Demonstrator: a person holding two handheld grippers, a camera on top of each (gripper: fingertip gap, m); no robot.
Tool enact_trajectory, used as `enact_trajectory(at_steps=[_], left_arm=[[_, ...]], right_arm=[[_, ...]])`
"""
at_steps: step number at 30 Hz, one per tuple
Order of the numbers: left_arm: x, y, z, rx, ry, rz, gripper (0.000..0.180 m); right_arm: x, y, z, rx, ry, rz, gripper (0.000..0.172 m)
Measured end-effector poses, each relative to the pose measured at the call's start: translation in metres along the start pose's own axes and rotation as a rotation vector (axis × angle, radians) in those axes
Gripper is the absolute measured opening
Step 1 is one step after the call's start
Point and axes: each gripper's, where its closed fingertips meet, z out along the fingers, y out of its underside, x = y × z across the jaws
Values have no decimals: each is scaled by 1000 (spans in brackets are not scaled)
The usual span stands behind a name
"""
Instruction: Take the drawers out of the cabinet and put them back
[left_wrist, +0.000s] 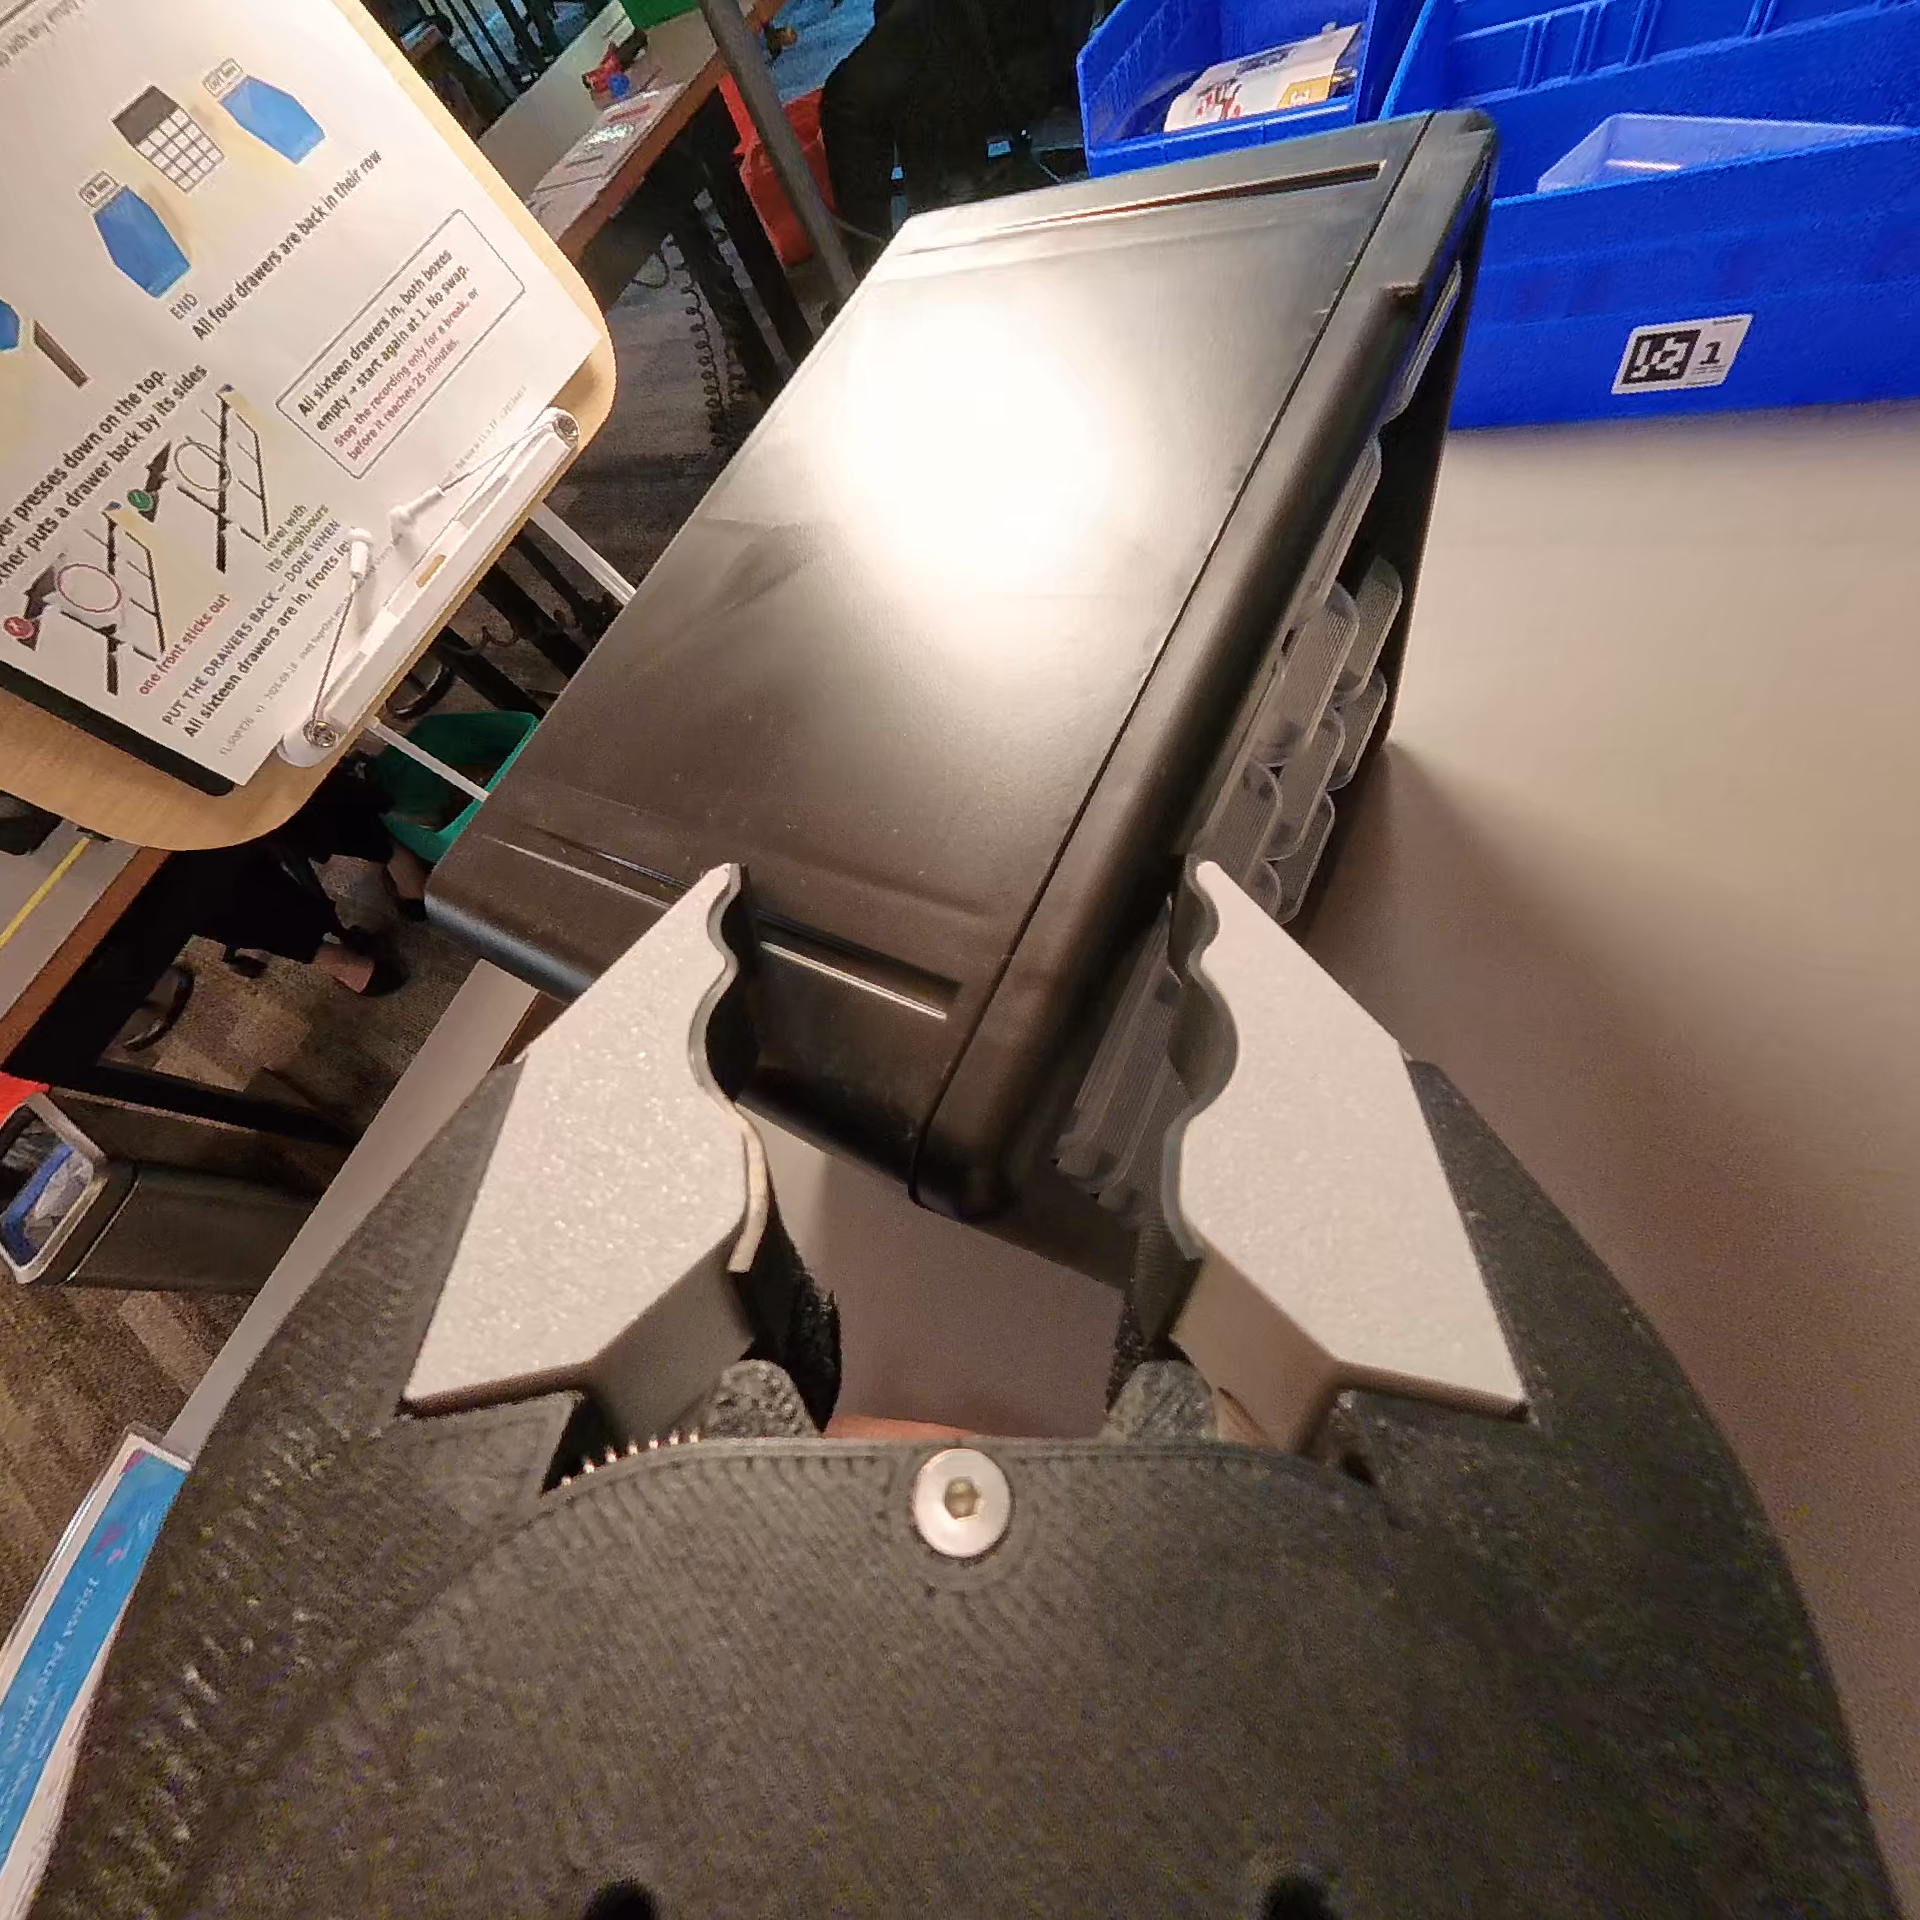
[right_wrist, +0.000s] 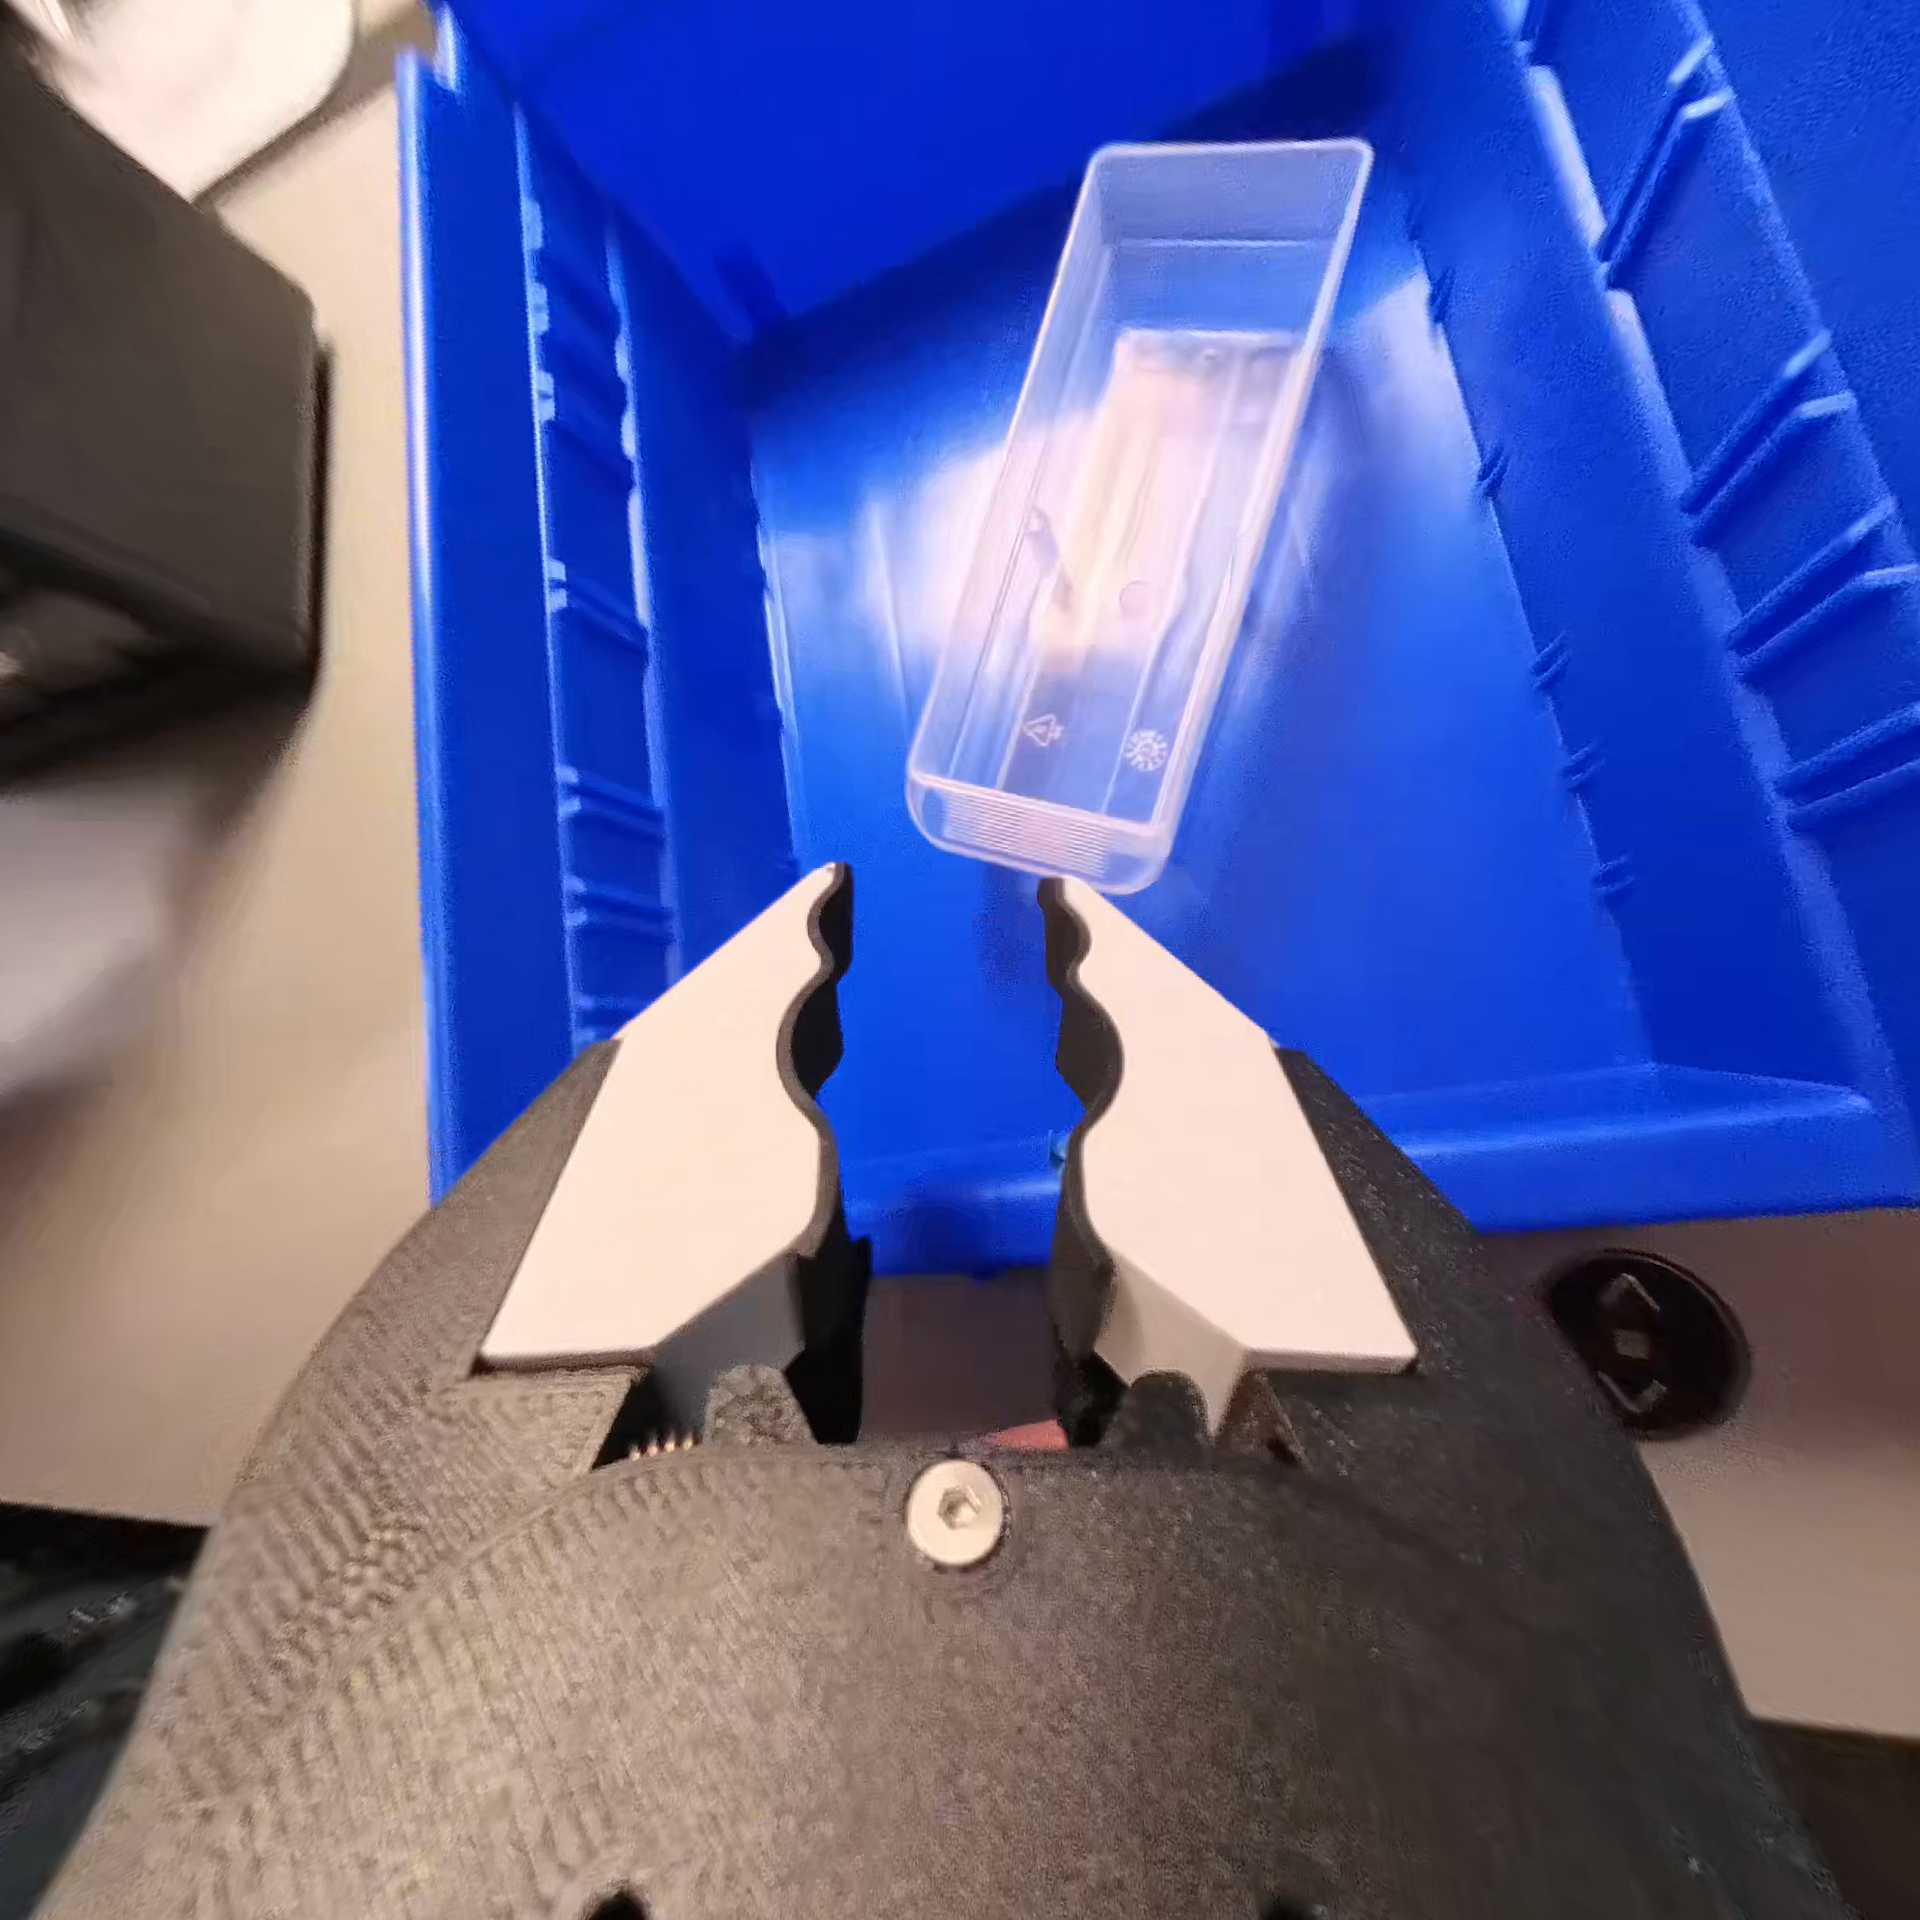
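The right gripper (right_wrist: 945, 883) stands part-open over the blue bin (right_wrist: 582, 727) with nothing between its pads; blue bin floor shows through the gap. Just beyond its right fingertip (right_wrist: 1055, 899) a clear plastic drawer (right_wrist: 1132, 499) lies inside the bin, open side up, its ribbed front end towards the tool and its long axis running away and slightly to the right, towards the bin's far wall. The drawer looks blurred, so whether it has settled on the bin floor cannot be told. The left gripper (left_wrist: 966, 904) is spread wide across the near end of the black cabinet (left_wrist: 935, 540), one finger over the top panel, the other over the drawer fronts (left_wrist: 1309, 717); its pads do not visibly press on anything. The cabinet stands near the tabletop's left edge, its long axis pointing away from the tool. For fetching the next drawer, the left gripper is much the nearer. The drawer's floor bears small moulded symbols. A second blue bin (left_wrist: 1683, 239) beyond the cabinet carries a white square-code sticker (left_wrist: 1678, 353), and an illustrated instruction sheet (left_wrist: 239, 343) is clipped to a board at left.
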Motion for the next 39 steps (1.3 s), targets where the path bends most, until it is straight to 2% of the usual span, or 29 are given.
enact_trajectory(at_steps=[4,7,10,13,15,19,23,34,39], left_arm=[[0,0,0,0,2,3,80],[0,0,0,-2,3,5,82],[0,0,0,-2,1,5,82],[0,0,0,-3,-3,5,81],[0,0,0,-4,-4,7,80],[0,0,0,-2,-2,9,81],[0,0,0,0,1,11,80],[0,0,0,-1,4,14,81],[0,0,0,-1,4,13,81]], right_arm=[[7,5,-15,-61,116,-194,41],[36,-7,-23,-97,303,-340,41],[61,-16,-13,-190,404,-427,41],[59,-17,12,-283,380,-490,40],[43,-21,31,-303,332,-527,40],[22,-38,61,-294,316,-593,41],[10,-52,80,-277,284,-579,41],[1,-72,103,-227,239,-541,41],[1,-80,85,-203,288,-546,41]])
